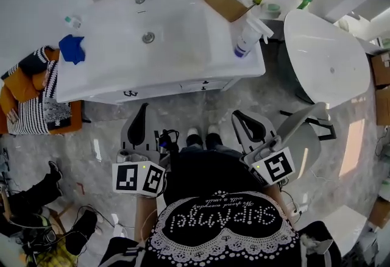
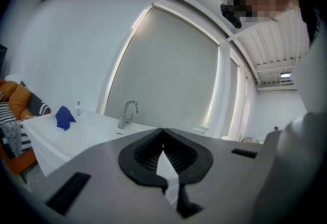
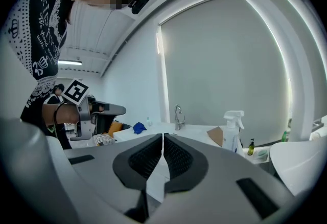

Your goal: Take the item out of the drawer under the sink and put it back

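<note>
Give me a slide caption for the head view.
Facing the white sink: left gripper and right gripper shut and empty, drawers underneath closed, spray bottle and blue cloth on top.

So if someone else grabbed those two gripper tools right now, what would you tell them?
Left gripper: shut, empty, held short of the vanity.
Right gripper: shut, empty, level with the other.
Drawers under the sink look closed; the item is not in view.
Spray bottle, blue cloth and cardboard sit on the countertop, away from both grippers.
Done: nothing that shows.
Left: open the drawer, lift the item out, put it back.
</note>
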A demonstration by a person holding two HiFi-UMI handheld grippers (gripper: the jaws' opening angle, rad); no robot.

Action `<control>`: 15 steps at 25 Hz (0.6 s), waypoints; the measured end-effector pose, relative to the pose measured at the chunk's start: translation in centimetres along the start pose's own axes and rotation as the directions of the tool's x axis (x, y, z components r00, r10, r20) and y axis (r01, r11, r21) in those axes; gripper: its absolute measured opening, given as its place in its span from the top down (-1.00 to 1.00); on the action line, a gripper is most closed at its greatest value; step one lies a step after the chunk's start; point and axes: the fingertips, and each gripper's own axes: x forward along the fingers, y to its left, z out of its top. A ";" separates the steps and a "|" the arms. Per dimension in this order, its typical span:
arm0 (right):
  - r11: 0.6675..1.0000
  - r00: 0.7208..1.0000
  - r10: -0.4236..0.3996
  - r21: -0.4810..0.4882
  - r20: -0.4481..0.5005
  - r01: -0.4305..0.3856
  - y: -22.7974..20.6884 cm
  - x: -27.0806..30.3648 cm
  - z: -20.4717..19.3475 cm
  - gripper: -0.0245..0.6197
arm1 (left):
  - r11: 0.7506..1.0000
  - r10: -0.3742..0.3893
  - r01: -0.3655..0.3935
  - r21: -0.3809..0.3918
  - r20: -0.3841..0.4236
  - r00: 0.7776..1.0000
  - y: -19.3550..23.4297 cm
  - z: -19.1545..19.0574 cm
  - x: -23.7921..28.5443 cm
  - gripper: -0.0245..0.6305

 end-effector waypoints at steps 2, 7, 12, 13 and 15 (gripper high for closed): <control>1.000 1.000 -0.016 0.001 0.005 0.016 0.3 0.3 0.2 0.86 | 1.000 -0.020 0.020 0.002 -0.002 1.000 0.3 0.2 0.3 0.91; 0.999 0.999 -0.045 0.021 -0.009 0.045 1.2 0.5 -0.4 0.86 | 0.998 -0.067 0.067 -0.002 -0.020 0.998 0.7 -0.1 0.6 0.91; 0.997 0.998 -0.062 0.033 -0.024 0.063 2.4 1.4 -0.9 0.86 | 0.996 -0.086 0.086 -0.007 -0.032 0.996 2.1 -0.3 -0.2 0.91; 0.997 0.998 -0.064 0.040 -0.022 0.065 2.8 1.6 -0.9 0.85 | 0.996 -0.086 0.086 -0.008 -0.036 0.996 2.5 -0.5 -0.5 0.91; 0.996 0.997 -0.072 0.048 -0.024 0.073 3.4 1.8 -1.2 0.85 | 0.996 -0.084 0.084 -0.007 -0.041 0.996 3.4 -0.8 -1.0 0.91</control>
